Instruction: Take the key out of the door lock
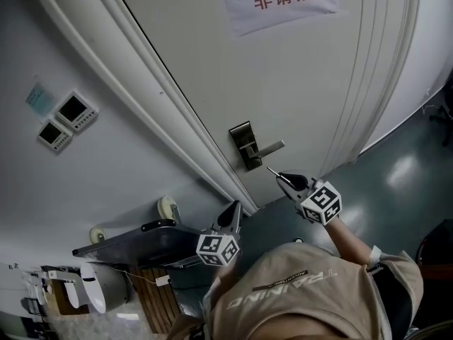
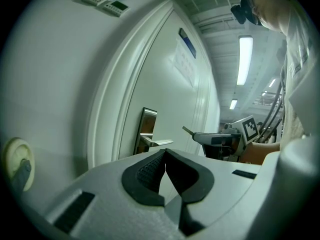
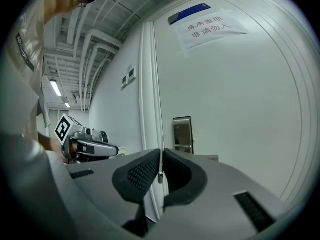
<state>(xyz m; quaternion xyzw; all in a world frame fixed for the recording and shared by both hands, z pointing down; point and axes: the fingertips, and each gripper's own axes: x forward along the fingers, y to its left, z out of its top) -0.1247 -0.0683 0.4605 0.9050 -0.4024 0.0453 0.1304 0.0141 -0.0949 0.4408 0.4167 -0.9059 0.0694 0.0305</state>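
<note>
The right claw [image 1: 282, 178] clamps the thin key [image 1: 272, 169] so it can't slip, just clear of the lock plate [image 1: 244, 144]; the left claw [image 1: 234, 209], closed and empty, waits off to that plate's side.

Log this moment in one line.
right gripper: shut on key | key: out of lock, near handle | left gripper: shut, empty

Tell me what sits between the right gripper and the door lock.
Only the key, clamped in the right gripper and jutting toward the door lock; past its tip, a bare gap. The head view shows it.
</note>
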